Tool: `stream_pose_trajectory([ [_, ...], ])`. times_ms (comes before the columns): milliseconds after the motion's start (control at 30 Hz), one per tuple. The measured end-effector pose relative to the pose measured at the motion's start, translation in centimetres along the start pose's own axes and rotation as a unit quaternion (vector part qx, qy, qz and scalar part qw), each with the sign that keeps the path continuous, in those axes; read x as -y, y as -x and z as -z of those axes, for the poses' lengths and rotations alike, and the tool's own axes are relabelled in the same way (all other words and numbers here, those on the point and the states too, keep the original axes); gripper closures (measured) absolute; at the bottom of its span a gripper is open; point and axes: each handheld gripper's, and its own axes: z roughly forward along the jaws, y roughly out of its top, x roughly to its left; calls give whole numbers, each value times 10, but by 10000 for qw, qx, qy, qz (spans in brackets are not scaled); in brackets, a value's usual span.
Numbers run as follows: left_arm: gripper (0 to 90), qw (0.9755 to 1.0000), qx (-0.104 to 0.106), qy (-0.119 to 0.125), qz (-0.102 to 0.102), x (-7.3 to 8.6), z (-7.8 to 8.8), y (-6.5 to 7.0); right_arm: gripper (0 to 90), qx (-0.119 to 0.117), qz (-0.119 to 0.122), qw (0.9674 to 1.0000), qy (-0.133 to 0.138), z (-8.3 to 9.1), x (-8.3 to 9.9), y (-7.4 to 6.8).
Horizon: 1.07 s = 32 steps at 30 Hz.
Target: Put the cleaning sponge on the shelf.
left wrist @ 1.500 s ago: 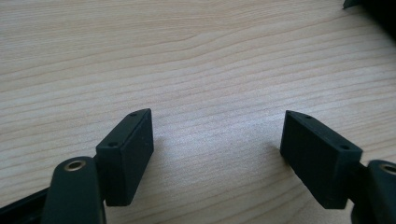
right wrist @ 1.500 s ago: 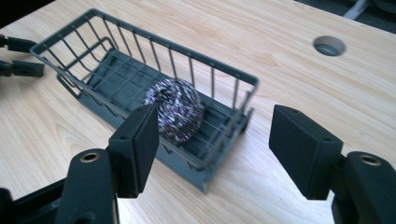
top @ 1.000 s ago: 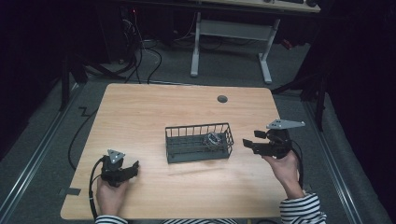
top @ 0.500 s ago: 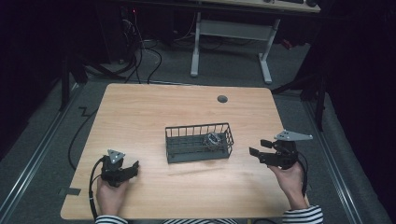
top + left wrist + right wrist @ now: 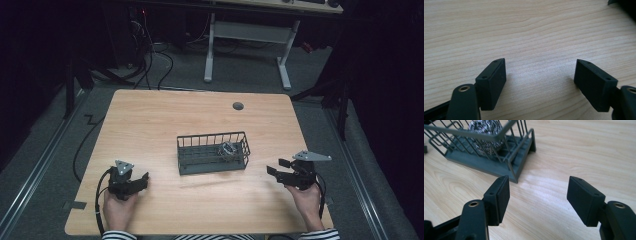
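Claws [image 5: 539, 195] [image 5: 540, 82] both wide apart, empty, above bare table [image 5: 150, 125].

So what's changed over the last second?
The right gripper has come down from beside the wire basket toward the person's edge of the table, jaws open and empty. The left gripper, the basket and the steel scourer inside it stayed put.

Dark rm, grey floor [image 5: 45, 165], white desk frame [image 5: 247, 32] behind.

No readable text, label, brand or number anywhere
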Motion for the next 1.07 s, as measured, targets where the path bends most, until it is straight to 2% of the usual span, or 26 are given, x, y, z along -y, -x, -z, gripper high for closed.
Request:
stream_pose_trajectory([
  [67, 262, 10000, 1, -1, 0, 0, 0, 0, 351, 22, -63, 10000, -44, -4, 6, 0],
  [400, 262, 10000, 1, -1, 0, 0, 0, 0, 349, 183, -23, 9996, -228, -25, 28, -2],
  [767, 262, 10000, 0, -1, -2, 0, 0, 0, 344, 446, 229, 9976, -471, -44, 45, -11],
  [867, 262, 10000, -1, -1, -2, 0, 0, 0, 352, 571, 388, 9969, -371, -45, 49, -14],
  [933, 261, 10000, -2, -2, -3, 0, 0, 0, 351, 761, 567, 9947, -402, -46, 50, -18],
  [1067, 260, 10000, -4, -2, -6, 0, 0, 0, 348, 763, 518, 9949, -417, -46, 50, -19],
])
